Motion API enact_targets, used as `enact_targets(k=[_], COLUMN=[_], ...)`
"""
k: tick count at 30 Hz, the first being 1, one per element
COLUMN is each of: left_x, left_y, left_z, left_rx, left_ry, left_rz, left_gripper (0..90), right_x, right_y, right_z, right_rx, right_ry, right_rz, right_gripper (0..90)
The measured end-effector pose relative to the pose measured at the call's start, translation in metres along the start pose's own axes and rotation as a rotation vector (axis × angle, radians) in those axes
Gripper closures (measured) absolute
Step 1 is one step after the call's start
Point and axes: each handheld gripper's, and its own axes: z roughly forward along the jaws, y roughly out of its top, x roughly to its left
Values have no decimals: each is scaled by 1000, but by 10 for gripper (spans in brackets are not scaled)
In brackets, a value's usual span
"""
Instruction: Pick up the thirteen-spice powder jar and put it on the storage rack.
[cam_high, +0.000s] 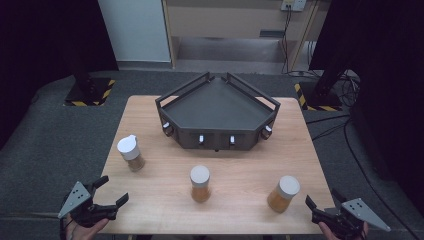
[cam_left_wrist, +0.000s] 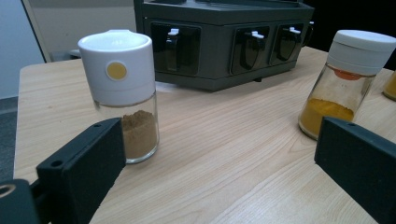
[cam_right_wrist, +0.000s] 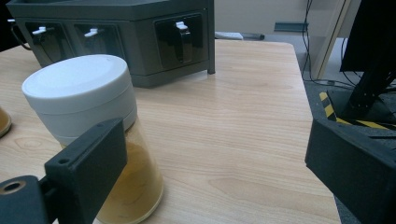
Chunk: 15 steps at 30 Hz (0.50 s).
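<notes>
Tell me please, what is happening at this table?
A person holds the left gripper and the right gripper at the near edge of the light wooden table, both open and empty. Three white-capped glass spice jars stand untouched in a row. Behind them sits the dark grey angular metal rack, its tray bare.

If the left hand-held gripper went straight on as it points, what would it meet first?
Probably bare table between the brown spice jar and the yellow one, then the dark rack; depth is uncertain.
</notes>
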Motion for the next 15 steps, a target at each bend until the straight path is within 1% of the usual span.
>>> enact_targets(k=[4,7,12,15], left_x=[1,4,9,11], left_y=[5,17,29,37], left_z=[0,0,1,1], left_rx=[-1,3,5,12], left_ry=[-7,-14,-22,-21], left_rz=[2,13,4,22], left_gripper=[12,13,13,13], right_x=[0,0,-1,-1], right_y=[0,0,0,0], right_z=[0,0,0,0], right_rx=[1,2,2,2], right_ry=[2,2,1,2], right_rz=[-1,-1,3,5], right_gripper=[55,55,56,56])
